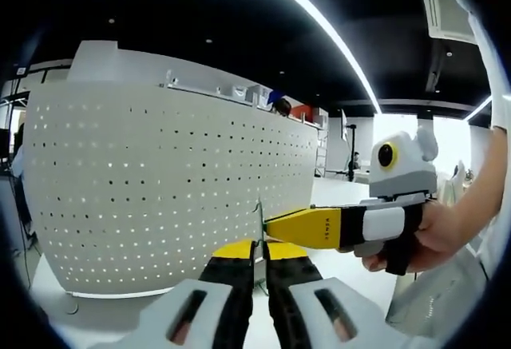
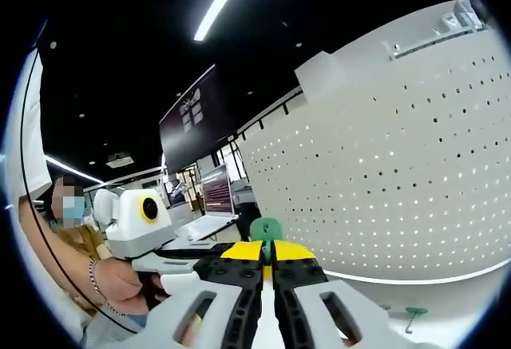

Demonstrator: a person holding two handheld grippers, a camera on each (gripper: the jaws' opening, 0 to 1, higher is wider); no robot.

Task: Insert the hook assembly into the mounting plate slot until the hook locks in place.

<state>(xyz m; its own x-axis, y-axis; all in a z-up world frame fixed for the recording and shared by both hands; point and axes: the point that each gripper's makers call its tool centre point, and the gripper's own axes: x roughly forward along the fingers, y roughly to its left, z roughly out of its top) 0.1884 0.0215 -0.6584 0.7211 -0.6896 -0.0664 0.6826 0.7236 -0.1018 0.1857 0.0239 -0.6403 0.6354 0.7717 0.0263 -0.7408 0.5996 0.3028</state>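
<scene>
Hook assembly (image 2: 266, 229) (green, small) looks light, rigid; right gripper (image 2: 267, 263) clamped on its base; left gripper (image 1: 259, 259) pinching thin metal piece (image 1: 259, 225); pegboard (image 1: 160, 181) behind.

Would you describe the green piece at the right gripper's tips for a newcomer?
Find the big white perforated panel in the right gripper view. Before its left end, the yellow tips of the right gripper close around the green hook. Another green piece lies on the white surface; this one is held up.
</scene>
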